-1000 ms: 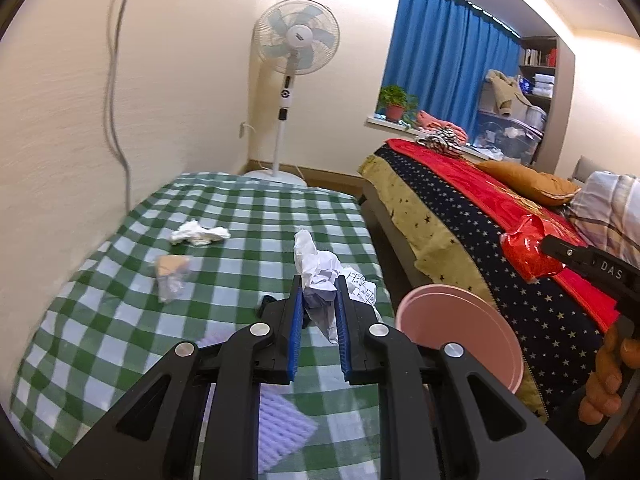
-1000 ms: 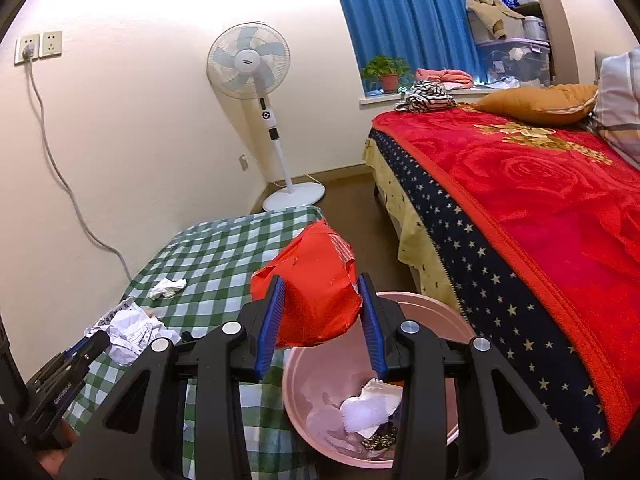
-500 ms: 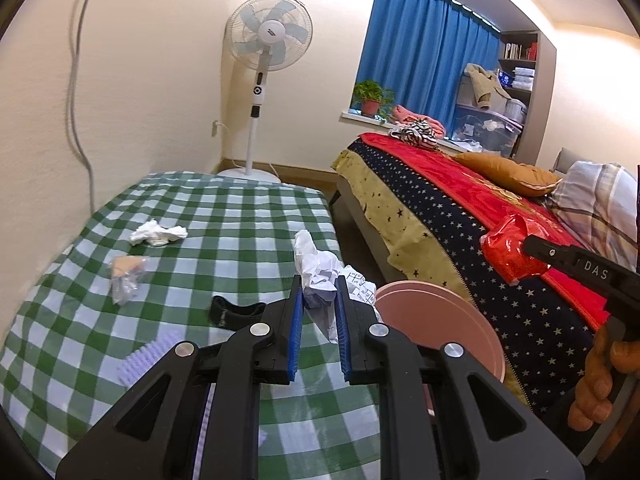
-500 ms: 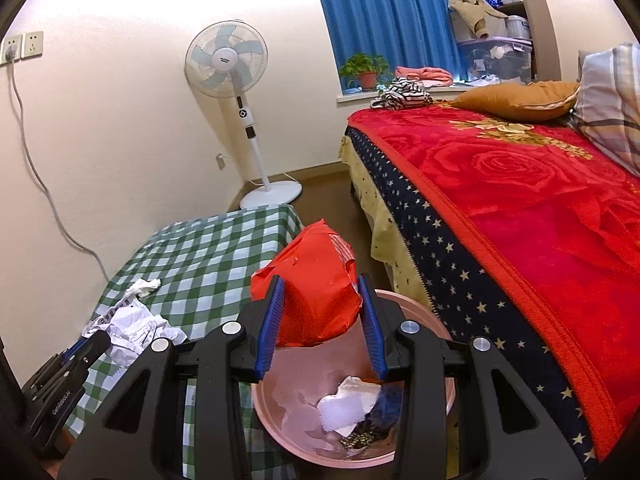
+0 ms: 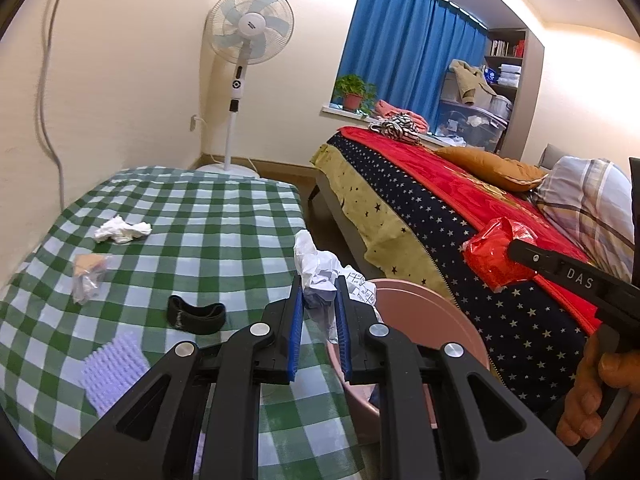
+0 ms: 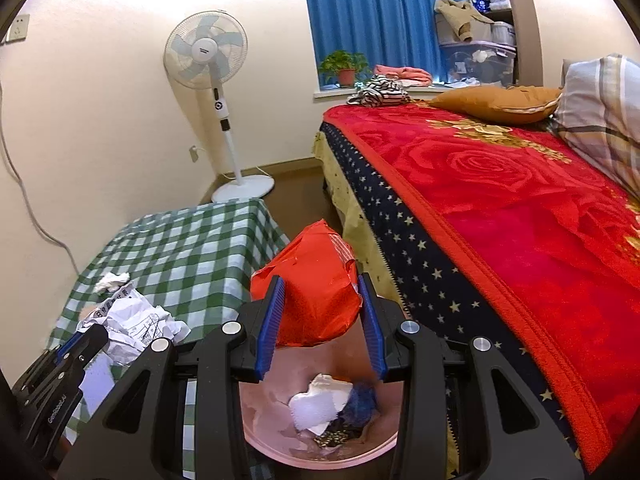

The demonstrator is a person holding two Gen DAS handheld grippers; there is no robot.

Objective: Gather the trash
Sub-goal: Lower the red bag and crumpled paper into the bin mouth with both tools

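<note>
My left gripper (image 5: 318, 292) is shut on a crumpled white printed paper (image 5: 322, 270), held at the table's right edge beside the pink bin (image 5: 424, 312). The same paper (image 6: 132, 320) shows at the lower left of the right wrist view. My right gripper (image 6: 322, 300) is shut on a red foil wrapper (image 6: 316, 292), held above the pink bin (image 6: 320, 452), which has white paper and dark scraps inside. From the left wrist view the red wrapper (image 5: 494, 256) hangs to the right of the bin. A white tissue wad (image 5: 122, 230) and a small clear wrapper (image 5: 88, 274) lie on the green checked table (image 5: 208, 220).
A black band (image 5: 196, 314) and a lilac brush (image 5: 116, 370) lie on the table near me. A bed with a red and starred blanket (image 6: 500, 208) runs along the right. A standing fan (image 5: 240, 80) is by the far wall. A hand (image 5: 596, 392) grips the right tool.
My left gripper has carried the paper to the right, nearer the pink bin. The right gripper has turned a little over the bin, so more of the bin's inside shows.
</note>
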